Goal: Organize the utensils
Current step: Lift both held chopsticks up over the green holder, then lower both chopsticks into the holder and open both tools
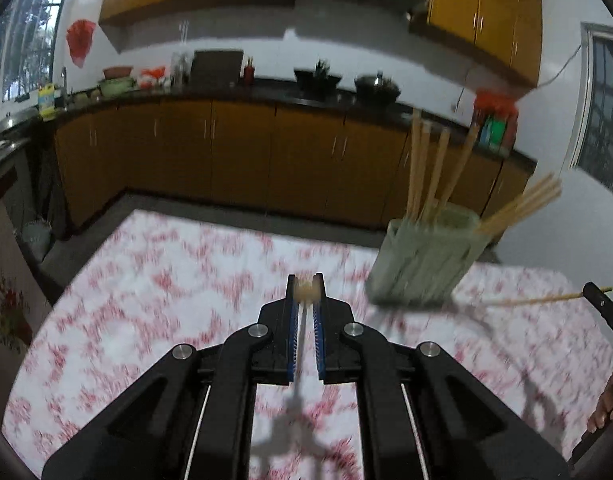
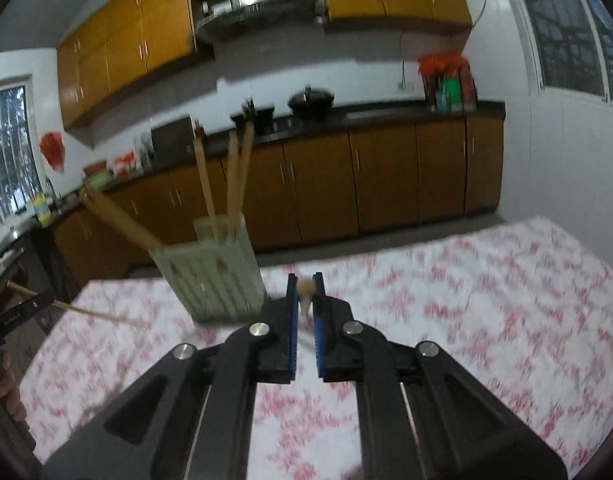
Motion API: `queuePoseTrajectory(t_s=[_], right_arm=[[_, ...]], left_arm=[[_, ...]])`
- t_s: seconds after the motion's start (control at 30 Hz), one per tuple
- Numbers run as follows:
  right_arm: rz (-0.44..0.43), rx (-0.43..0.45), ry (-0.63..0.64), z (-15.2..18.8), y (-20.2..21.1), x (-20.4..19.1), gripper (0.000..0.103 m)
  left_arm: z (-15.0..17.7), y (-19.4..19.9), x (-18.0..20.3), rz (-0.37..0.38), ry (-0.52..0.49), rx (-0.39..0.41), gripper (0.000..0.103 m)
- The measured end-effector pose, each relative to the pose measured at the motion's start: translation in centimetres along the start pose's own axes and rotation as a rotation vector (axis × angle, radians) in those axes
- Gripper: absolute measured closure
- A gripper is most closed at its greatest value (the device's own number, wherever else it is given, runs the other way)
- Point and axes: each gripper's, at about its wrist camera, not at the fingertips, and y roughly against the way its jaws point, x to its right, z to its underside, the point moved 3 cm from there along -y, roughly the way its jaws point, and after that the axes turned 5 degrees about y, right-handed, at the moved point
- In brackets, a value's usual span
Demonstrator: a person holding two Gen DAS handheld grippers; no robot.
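A chopstick is clamped end-on in both the left tongs and the right tongs. The holder stands on the counter at two o'clock from the left tongs and ten o'clock from the right, judged nearer the right; its chopsticks stand roughly upright.

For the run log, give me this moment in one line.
left gripper: shut on chopstick | right gripper: shut on chopstick | holder: upright
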Motion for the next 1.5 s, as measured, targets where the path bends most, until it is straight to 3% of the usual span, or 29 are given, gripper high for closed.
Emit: queuePoseTrajectory(t_s=[0.27,0.63,0.9,1.03,1.5], right_arm=[[-0.029,0.092,0.004,-3.6,1.5,-0.9,0.095],[-0.173,0.312,-0.002,-11.3,6.6,-3.6,0.095],[-0.171,0.397,0.027,-14.5,6.0,-5.7,0.095],[-0.155,0.391,0.041,-15.0,4.0,-6.3,0.095],[-0.136,0.258,0.057,-13.6,-4.4,-6.8,0.095]], left_arm=[[-2.8,1.2,1.4,0.047,-0.001,0.060,0.095],[-5.7,4.7,6.3,0.218,-0.042,0.120,0.096],[-8.9,5.7,9.3,0.259,-0.033,0.254,0.096],[-9.6,4.1,11.1,0.239,-0.069,0.288,0.096],[-7.1,-1.3,12.0,0.201,-0.090,0.188,0.095]])
